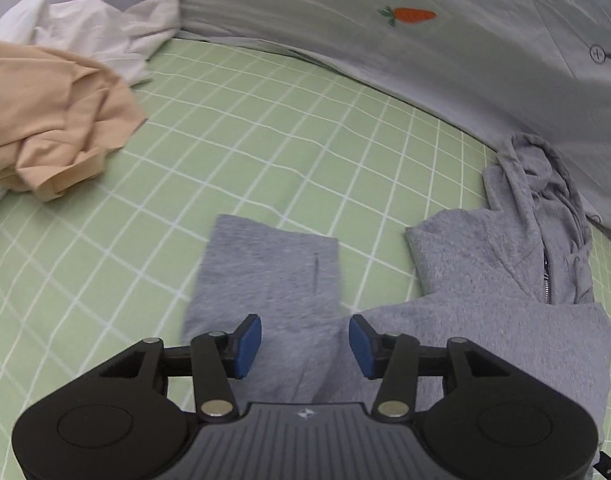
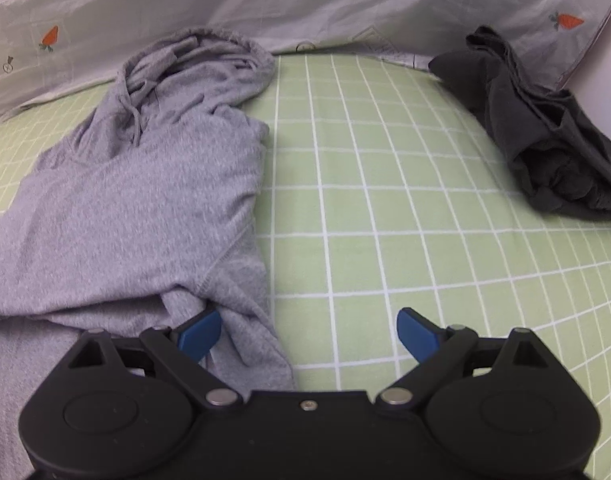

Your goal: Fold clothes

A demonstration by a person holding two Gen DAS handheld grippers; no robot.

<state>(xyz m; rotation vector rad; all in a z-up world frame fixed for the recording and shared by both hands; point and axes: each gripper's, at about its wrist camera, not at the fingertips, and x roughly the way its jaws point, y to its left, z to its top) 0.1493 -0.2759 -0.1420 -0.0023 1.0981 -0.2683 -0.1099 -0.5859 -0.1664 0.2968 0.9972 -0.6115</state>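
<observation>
A grey hoodie point(image 2: 137, 184) lies flat on the green checked bedsheet point(image 2: 365, 216), hood toward the far side. In the left wrist view the hoodie point(image 1: 505, 320) lies to the right and its sleeve point(image 1: 273, 272) stretches out ahead. My left gripper point(image 1: 305, 346) is open, its blue pads on either side of the sleeve's base, holding nothing. My right gripper point(image 2: 309, 334) is open wide over the hoodie's right edge, with the left pad point(image 2: 199, 334) against a fold of the fabric and the right pad over bare sheet.
A crumpled beige garment point(image 1: 49, 128) and a white one point(image 1: 101, 32) lie at the far left. A dark grey garment point(image 2: 545, 140) is bunched at the far right. A pale grey quilt with carrot prints point(image 1: 425, 40) runs along the back.
</observation>
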